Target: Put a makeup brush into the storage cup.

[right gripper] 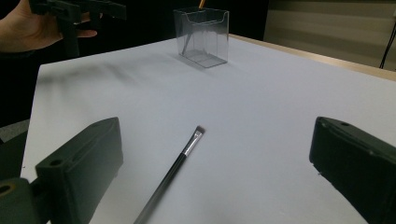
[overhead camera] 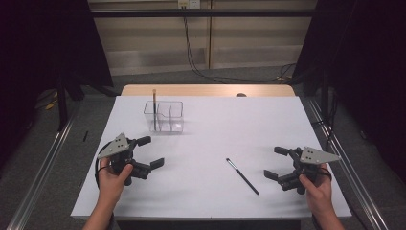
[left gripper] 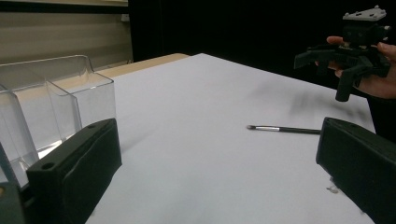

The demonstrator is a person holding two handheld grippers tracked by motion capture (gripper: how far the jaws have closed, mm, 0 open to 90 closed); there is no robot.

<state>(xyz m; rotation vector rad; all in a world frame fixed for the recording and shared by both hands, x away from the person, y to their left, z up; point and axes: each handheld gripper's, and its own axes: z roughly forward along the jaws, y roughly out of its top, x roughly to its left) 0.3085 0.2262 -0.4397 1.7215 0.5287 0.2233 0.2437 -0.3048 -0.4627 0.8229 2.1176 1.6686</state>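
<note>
Table: one white table top (overhead camera: 210,124), with a strip of bare wood along its far edge.

Grippers: two, one in each of the person's hands, both held low over the near part of the table and well apart from each other.

Left gripper (overhead camera: 147,152): held at the near left of the table; its two black jaws are spread wide with nothing between them. In the left gripper view the jaws stand at the two bottom corners, with bare table between.

Right gripper (overhead camera: 278,163): held at the near right; its two jaws are likewise spread wide and hold nothing. It also shows far off at the upper right of the left gripper view (left gripper: 327,65).

Hands: two; the left hand (overhead camera: 112,178) and the right hand (overhead camera: 317,184) each grasp a gripper from behind.

Brush: one slim black brush (overhead camera: 242,176) with a metal ferrule, lying flat on the table at near right of centre, just left of the right gripper and touched by neither. In the right gripper view it lies between the spread jaws (right gripper: 173,170), bristle end pointing away.

Organiser: one clear plastic box (overhead camera: 164,116) divided into compartments, standing on the far left part of the table, beyond the left gripper.

Pencil: one wood-coloured stick, apparently a pencil (overhead camera: 154,108), standing upright in the box's left compartment.
</note>
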